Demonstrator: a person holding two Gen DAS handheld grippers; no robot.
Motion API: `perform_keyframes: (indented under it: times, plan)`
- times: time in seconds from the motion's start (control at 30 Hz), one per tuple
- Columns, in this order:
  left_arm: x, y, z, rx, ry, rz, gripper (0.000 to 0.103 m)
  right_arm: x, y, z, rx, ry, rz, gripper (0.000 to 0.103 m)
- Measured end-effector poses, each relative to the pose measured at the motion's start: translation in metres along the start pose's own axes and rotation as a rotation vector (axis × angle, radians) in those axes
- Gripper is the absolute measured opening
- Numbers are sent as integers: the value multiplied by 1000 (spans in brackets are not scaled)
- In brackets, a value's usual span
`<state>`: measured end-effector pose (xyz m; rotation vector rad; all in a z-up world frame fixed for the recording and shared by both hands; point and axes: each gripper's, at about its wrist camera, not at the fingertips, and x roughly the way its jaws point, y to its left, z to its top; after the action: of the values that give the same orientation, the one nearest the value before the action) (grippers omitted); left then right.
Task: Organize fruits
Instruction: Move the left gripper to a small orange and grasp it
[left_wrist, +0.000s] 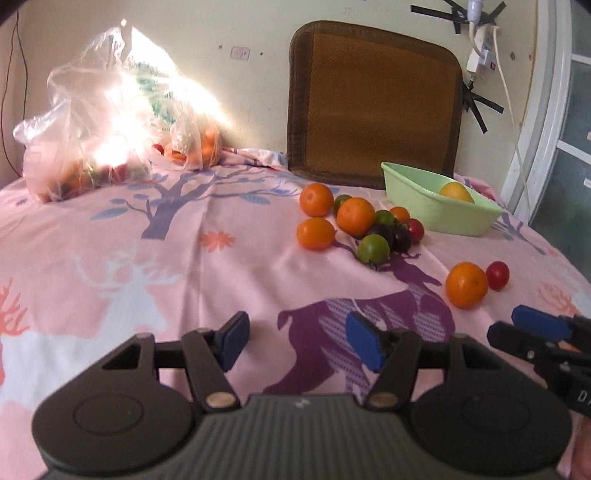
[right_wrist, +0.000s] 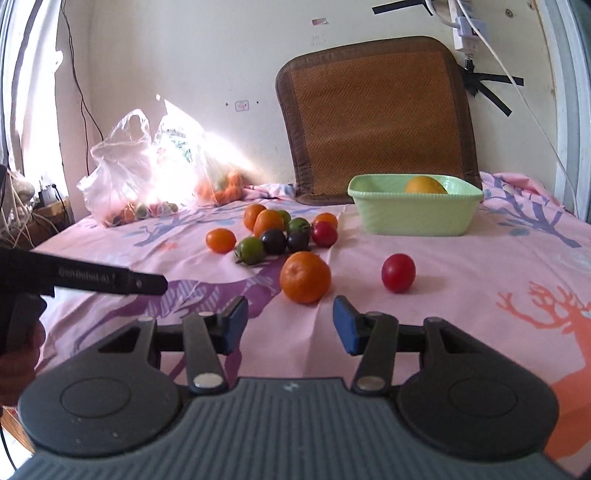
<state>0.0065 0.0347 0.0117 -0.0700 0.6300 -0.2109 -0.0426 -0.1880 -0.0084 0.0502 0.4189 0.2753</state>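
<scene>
A pile of oranges and green, dark and red tomatoes (left_wrist: 364, 225) (right_wrist: 275, 232) lies on the pink bedsheet. Nearer me sit a lone orange (left_wrist: 466, 285) (right_wrist: 305, 277) and a red tomato (left_wrist: 497, 275) (right_wrist: 398, 272). A pale green basin (left_wrist: 439, 212) (right_wrist: 413, 212) behind them holds one orange (left_wrist: 456, 192) (right_wrist: 424, 184). My left gripper (left_wrist: 297, 341) is open over bare sheet, nothing between its blue pads. My right gripper (right_wrist: 290, 325) is open just short of the lone orange, also empty. The right gripper's fingers (left_wrist: 539, 326) show at the left view's right edge.
Clear plastic bags (left_wrist: 110, 122) (right_wrist: 147, 170) with more fruit sit at the back left against the wall. A brown woven cushion (left_wrist: 373, 99) (right_wrist: 376, 118) leans on the wall behind the basin. The left gripper's arm (right_wrist: 92, 280) crosses the right view's left side.
</scene>
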Motion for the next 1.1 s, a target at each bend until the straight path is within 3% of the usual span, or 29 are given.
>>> perform_keyframes:
  times: [0.17, 0.3, 0.53, 0.63, 0.73, 0.87, 0.93, 1.0, 1.1]
  plan:
    - [0, -3, -2, 23, 10, -9, 59, 3, 6, -5, -17, 24, -18, 52]
    - [6, 2, 16, 46, 0, -17, 59, 1, 4, -1, -19, 12, -32, 52]
    - [59, 20, 69, 30, 67, -145, 59, 13, -5, 8, 30, 36, -57, 52]
    - [84, 27, 77, -13, 115, -222, 59, 18, -8, 12, 47, 52, -52, 52]
    - [101, 28, 78, -27, 127, -228, 52, 26, -9, 16, 42, 66, -46, 52]
    - [103, 26, 76, -24, 105, -241, 32, 41, -11, 21, 52, 98, -35, 52]
    - [97, 25, 72, -17, 92, -225, 32, 50, -12, 23, 48, 120, -31, 50]
    - [86, 23, 66, -8, 79, -216, 32, 53, -13, 23, 48, 130, -26, 41]
    - [56, 19, 53, -34, 67, -258, 32, 45, -14, 22, 51, 117, -4, 40]
